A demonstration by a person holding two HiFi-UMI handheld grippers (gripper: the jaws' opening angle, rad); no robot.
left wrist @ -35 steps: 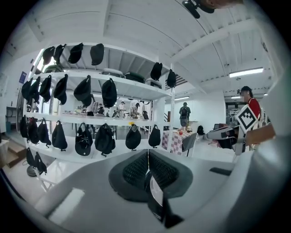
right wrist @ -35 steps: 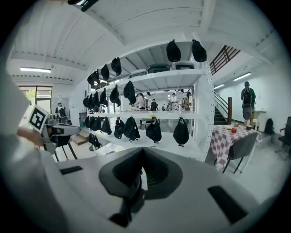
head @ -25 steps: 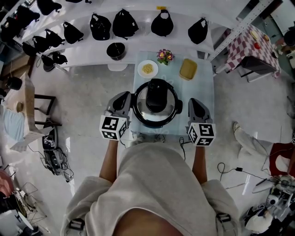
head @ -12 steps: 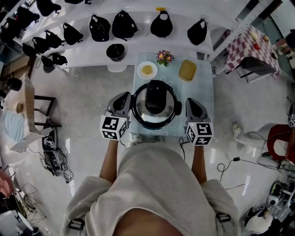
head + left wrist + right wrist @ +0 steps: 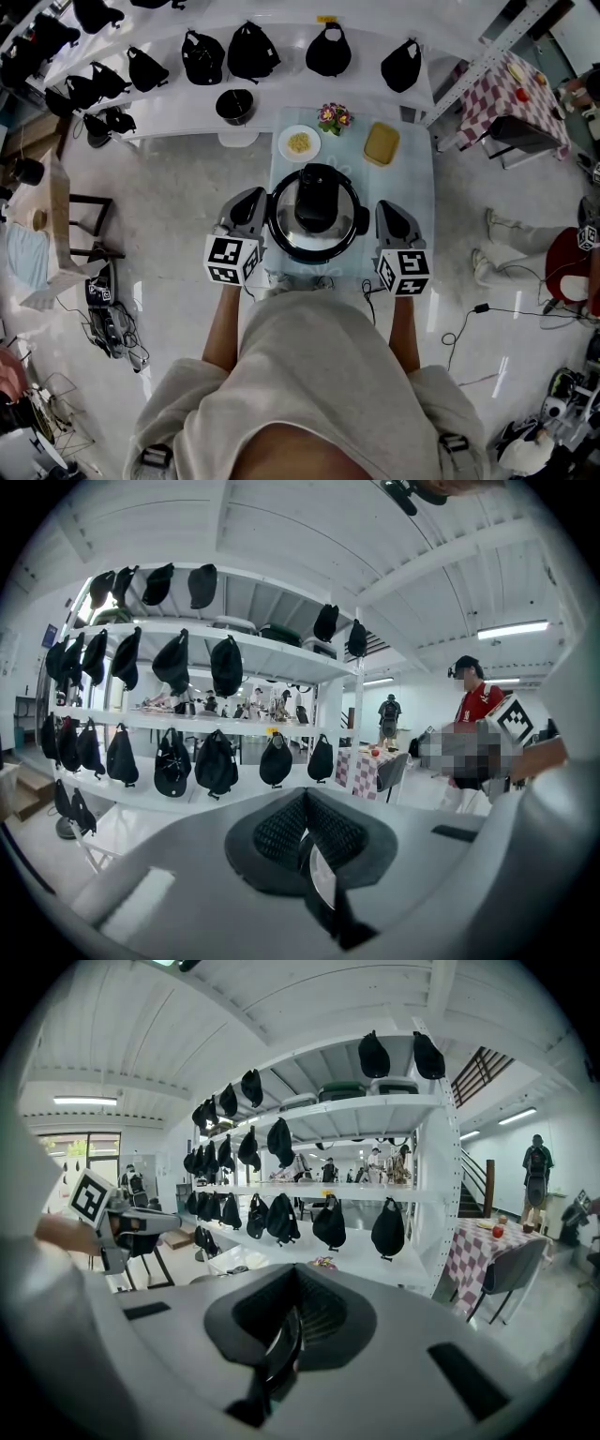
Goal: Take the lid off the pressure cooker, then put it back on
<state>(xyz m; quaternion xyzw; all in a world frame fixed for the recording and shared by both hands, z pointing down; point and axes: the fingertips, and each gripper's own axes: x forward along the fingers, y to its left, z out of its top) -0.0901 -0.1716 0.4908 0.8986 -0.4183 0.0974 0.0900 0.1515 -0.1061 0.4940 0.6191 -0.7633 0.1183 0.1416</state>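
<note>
The cooker (image 5: pixel 316 246) stands on the desk (image 5: pixel 417 202) with its lid (image 5: pixel 292 225) seated, which fits a lid not yet lifted or one set back on. It lies between the claws, the left claw (image 5: pixel 251 199) just beside its left rim and the right claw (image 5: pixel 386 210) just beside its right, about equally near. Both claws are closed on nothing, and the lid's black handle (image 5: pixel 317 195) runs away from the person.

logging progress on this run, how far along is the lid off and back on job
Done: nothing can be confirmed. The lid sits on the pressure cooker, and whether it has already been off cannot be told.
In hand: nothing. The left gripper and right gripper flank the cooker with jaws shut, gripping nothing.
Left: if this is the start, both lifting and refitting.
</note>
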